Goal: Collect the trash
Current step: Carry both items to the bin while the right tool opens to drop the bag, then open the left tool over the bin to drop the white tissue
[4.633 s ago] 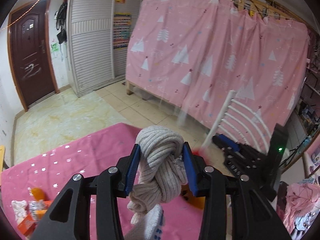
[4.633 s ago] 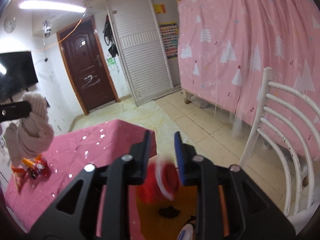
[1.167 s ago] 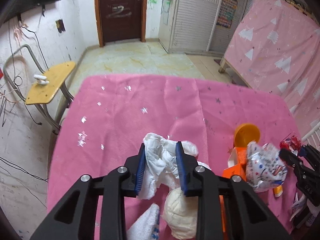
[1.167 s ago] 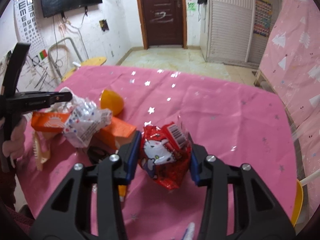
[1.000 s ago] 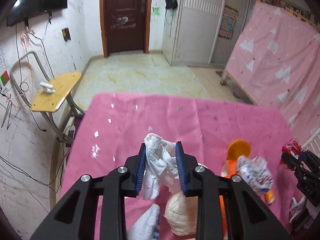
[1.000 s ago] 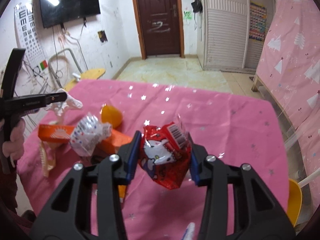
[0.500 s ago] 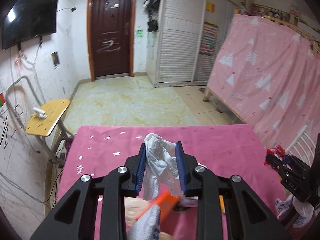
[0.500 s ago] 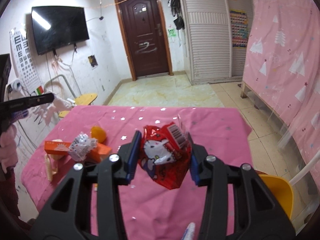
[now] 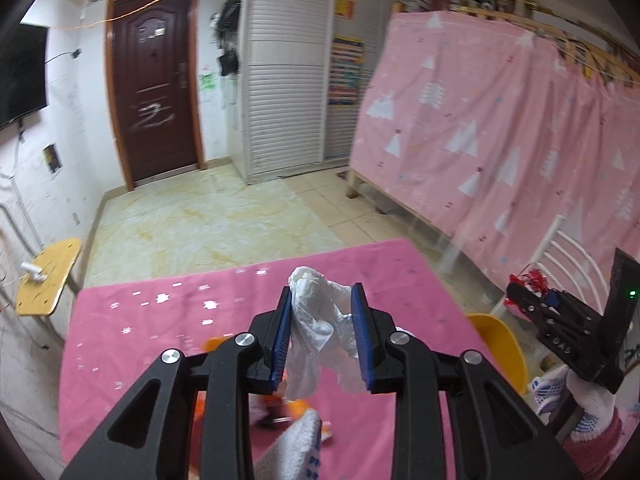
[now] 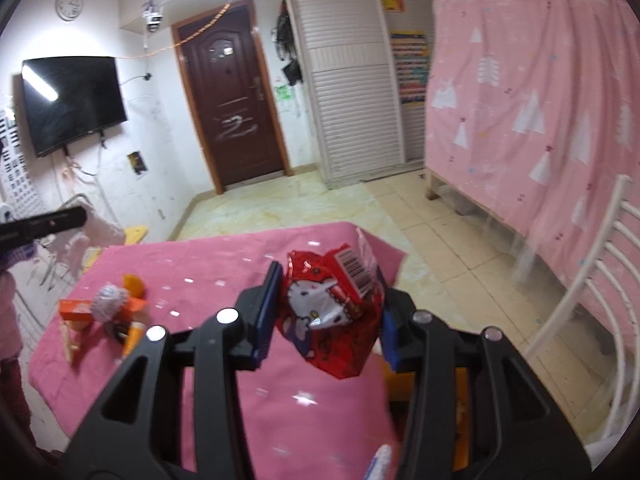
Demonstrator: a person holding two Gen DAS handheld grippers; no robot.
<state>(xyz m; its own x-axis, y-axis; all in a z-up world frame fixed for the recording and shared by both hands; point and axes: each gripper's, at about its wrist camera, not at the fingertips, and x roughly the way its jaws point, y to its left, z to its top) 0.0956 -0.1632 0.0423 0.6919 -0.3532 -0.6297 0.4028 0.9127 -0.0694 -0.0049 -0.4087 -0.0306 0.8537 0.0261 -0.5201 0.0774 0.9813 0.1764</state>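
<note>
glossy foil wrapper (image 10: 330, 316); crumpled tissue (image 9: 320, 328)

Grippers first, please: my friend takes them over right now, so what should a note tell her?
Left gripper: shut on a crumpled white tissue, held above the pink star-patterned tablecloth.
Right gripper: shut on a red cartoon-cat snack wrapper, also lifted off the table.
Done: both pieces are picked up.
Left: neither is dropped yet; a yellow bin sits past the table's right edge, likely the target. An orange carton, a crumpled patterned wrapper and an orange cup are on the cloth.
</note>
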